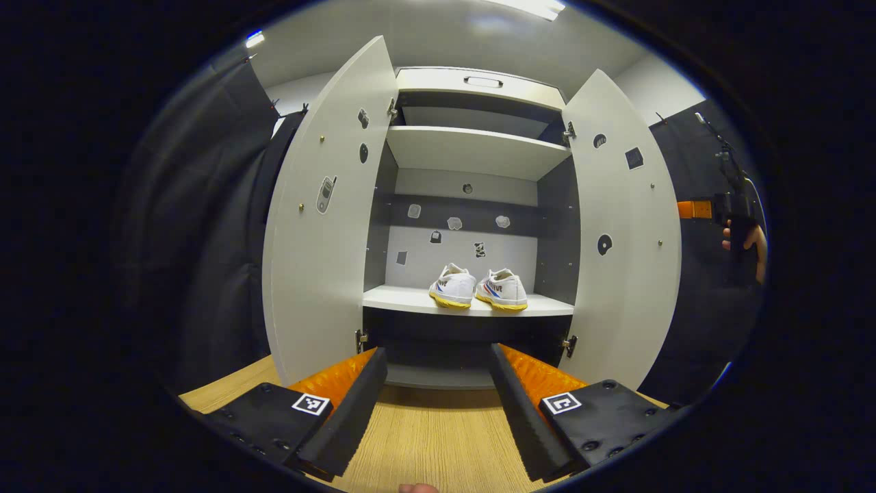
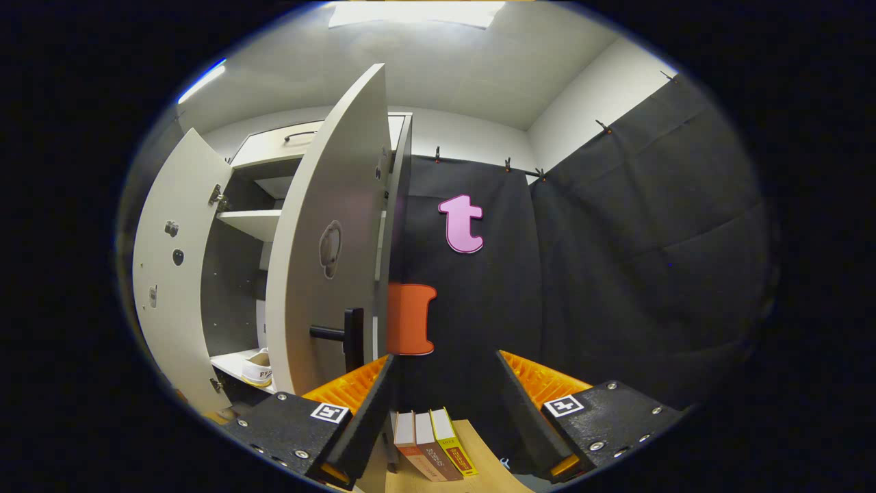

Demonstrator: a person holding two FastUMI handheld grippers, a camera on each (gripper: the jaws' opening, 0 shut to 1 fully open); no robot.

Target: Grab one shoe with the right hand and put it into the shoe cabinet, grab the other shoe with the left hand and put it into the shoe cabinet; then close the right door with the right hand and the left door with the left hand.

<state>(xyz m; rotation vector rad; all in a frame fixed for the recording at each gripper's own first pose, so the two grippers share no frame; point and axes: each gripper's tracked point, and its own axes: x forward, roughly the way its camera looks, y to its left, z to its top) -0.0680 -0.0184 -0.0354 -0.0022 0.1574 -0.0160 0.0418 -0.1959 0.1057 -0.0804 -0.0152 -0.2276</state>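
Two white shoes with yellow soles, one (image 1: 453, 286) beside the other (image 1: 503, 289), stand side by side on a shelf inside the grey shoe cabinet (image 1: 472, 147). Both doors stand wide: the left door (image 1: 321, 219) and the right door (image 1: 619, 233). My left gripper (image 1: 438, 400) is open and empty, low in front of the cabinet above the wooden floor. My right gripper (image 2: 443, 404) is open and empty just right of the right door (image 2: 328, 239), near its black handle (image 2: 345, 335). A shoe (image 2: 259, 368) peeks past that door. A hand holding the right gripper (image 1: 732, 219) shows far right in the left gripper view.
Three books (image 2: 431, 441) stand on a wooden surface between the right gripper's fingers. Black cloth walls (image 2: 616, 260) close the booth at the right and behind. Upper cabinet shelves (image 1: 472, 150) hold nothing. Wooden floor (image 1: 424, 438) lies before the cabinet.
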